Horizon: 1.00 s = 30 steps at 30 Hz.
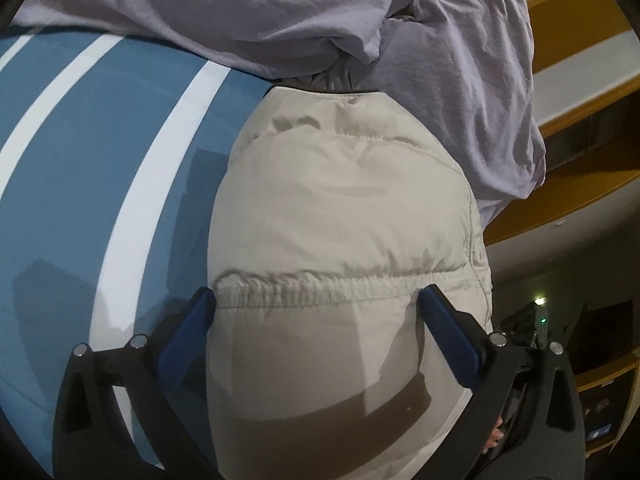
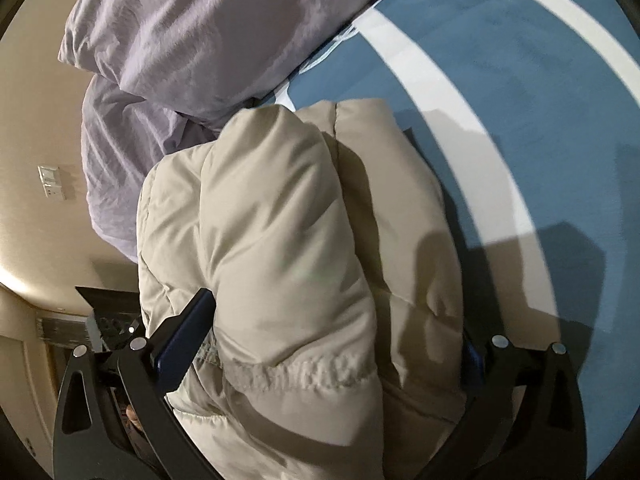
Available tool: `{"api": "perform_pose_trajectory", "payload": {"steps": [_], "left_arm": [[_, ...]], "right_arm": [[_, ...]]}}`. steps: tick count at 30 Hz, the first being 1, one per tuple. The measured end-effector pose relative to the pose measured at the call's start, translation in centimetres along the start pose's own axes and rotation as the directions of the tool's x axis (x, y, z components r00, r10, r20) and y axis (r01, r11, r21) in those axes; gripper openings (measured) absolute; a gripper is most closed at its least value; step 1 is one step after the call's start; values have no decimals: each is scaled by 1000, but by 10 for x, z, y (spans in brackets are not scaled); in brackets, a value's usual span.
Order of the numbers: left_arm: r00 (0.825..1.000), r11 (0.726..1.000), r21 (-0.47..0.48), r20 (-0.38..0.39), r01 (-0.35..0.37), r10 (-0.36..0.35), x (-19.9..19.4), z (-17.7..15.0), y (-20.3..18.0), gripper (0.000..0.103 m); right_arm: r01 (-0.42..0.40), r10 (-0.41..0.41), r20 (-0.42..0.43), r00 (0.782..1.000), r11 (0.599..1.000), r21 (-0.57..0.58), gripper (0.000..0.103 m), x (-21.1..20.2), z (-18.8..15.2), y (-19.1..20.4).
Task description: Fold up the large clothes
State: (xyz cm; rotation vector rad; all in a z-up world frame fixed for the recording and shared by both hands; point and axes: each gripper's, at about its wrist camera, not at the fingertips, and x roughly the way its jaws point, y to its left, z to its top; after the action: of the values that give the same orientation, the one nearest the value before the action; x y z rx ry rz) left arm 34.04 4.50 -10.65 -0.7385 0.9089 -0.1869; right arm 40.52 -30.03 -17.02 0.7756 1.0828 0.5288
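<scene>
Straddling a beige puffer jacket [image 1: 344,216] bundled near the bed's [image 1: 80,160] edge beside lilac bedding [image 1: 280,12], left gripper [image 1: 316,312] and right gripper [image 2: 332,332] spread wide, seemingly pressing its fold flat

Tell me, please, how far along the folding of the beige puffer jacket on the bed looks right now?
Done: the beige puffer jacket is already bundled into a thick, layered stack on the blue striped bedsheet. In hand: the left hand-held gripper and the right hand-held gripper each straddle the bundle, jaws wide around it. Left: tidying the final fold; the lilac duvet lies crumpled behind.
</scene>
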Motion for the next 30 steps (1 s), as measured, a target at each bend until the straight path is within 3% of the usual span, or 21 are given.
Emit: {"api": "perform_pose_trajectory", "payload": {"steps": [6,14,19,26,30], "left_arm": [[999,998,-34,5,45,-44,0,1,4,97],[997,997,-34,34,74,-73,-18,14,10,76],[996,999,-37,88,31,-28,-42,35,25,72],[985,999,-19,167,-50,52,-78,67,40,70],[969,987,2,193,-160,157,-75,76,48,71]], "right_arm": [[-85,85,0,996,996,37,102,6,-2,-7],[-159,159,8,987,987,16,79,9,0,10],[-201,200,-26,979,979,-24,70,33,1,44],[-228,224,-56,973,970,-81,67,64,2,90],[-166,163,-42,986,982,-95,70,80,-1,102]]}}
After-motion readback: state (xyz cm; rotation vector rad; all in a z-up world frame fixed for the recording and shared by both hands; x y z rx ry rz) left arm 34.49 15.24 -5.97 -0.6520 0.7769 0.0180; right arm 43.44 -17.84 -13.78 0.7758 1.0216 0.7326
